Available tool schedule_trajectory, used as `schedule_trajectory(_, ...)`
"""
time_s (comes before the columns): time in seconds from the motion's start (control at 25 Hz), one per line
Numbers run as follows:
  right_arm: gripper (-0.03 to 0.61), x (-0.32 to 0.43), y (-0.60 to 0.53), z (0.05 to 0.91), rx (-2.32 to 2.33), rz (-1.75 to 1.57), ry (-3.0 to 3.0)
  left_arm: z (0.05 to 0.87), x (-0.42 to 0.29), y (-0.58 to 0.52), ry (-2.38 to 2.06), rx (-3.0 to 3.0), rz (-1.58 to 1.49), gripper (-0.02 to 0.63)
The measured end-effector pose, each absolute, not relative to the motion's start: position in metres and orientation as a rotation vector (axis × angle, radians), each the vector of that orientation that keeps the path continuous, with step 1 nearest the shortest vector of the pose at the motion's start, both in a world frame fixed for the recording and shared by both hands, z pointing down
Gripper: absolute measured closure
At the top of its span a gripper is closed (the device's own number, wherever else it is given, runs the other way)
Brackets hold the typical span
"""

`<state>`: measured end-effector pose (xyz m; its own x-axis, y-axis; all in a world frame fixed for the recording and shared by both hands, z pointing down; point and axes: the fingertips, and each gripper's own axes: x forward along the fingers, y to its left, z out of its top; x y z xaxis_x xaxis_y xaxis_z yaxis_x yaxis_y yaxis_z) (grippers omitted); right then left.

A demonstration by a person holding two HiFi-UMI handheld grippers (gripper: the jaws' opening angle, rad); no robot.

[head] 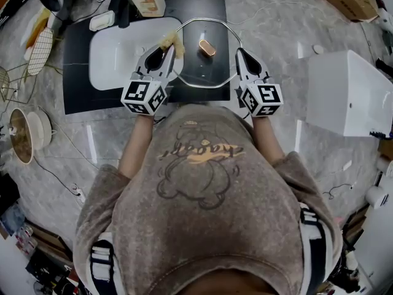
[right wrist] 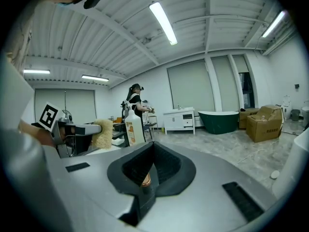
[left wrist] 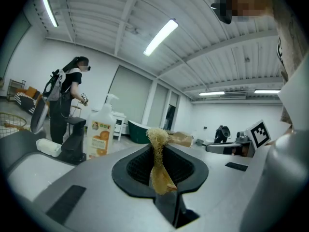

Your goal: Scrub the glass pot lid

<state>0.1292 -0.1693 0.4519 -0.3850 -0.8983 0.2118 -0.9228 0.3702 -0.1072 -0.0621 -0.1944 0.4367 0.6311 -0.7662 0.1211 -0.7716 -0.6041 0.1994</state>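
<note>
my right hand-held gripper (head: 240, 53) is clamped shut on the rim of the glass pot lid (head: 206, 69), holding it over the dark bench (head: 80, 97) beside the sink (head: 116, 51). my left hand-held gripper (head: 167, 51) pinches a loofah scrubber (head: 169, 40) at the lid's left edge. no suds show, so i judge most scrubbing is left.

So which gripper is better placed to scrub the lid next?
Left, probably: the left gripper clamps the scrubber at the edge of the glass lid, while the right gripper is shut on the opposite rim, holding it.
</note>
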Motion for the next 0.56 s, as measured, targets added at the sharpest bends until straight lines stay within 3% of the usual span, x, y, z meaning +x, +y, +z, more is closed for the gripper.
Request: schedule_trajectory(0.56, 0.578, 0.1284, -0.1671, 0.4523, 1.666, 0.309, -2.511, 0.4423, -0.0643, -0.1933, -1.268, 2.596, 0.040, 0.546)
